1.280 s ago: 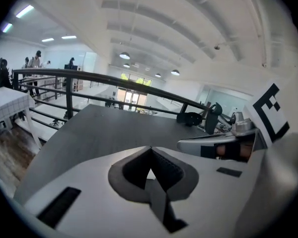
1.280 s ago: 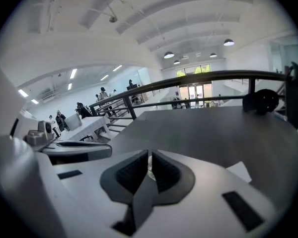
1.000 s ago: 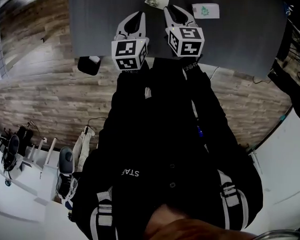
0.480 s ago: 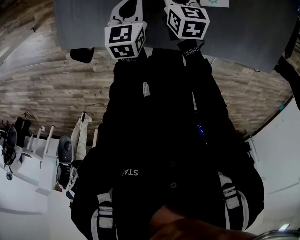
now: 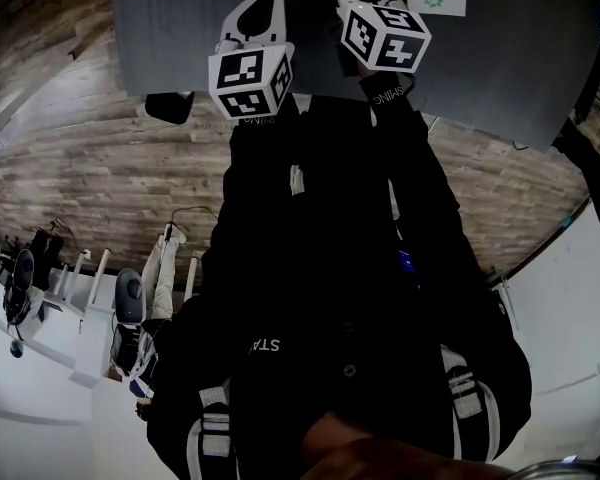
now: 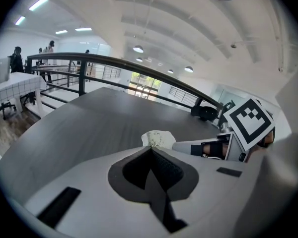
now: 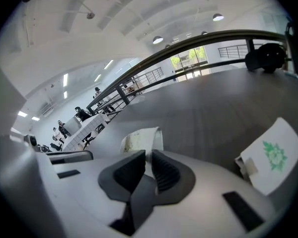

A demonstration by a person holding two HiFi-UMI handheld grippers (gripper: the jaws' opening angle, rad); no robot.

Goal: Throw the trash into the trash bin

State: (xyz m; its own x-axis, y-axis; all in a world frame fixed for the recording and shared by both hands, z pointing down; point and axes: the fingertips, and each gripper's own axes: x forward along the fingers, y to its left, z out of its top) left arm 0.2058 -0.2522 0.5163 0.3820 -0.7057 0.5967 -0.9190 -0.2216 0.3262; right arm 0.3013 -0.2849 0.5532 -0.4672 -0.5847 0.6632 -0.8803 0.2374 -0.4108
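The crumpled trash is located on the bench just ahead of the narrowly parted, empty fingers of the right gripper, slightly farther from the closed, empty left gripper.

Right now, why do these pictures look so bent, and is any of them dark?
Head view: dim, the black jacket loses detail. Left gripper view: bright, the wide lens bows the railing; crumpled paper sharp. Right gripper view: same bowing, black corners.
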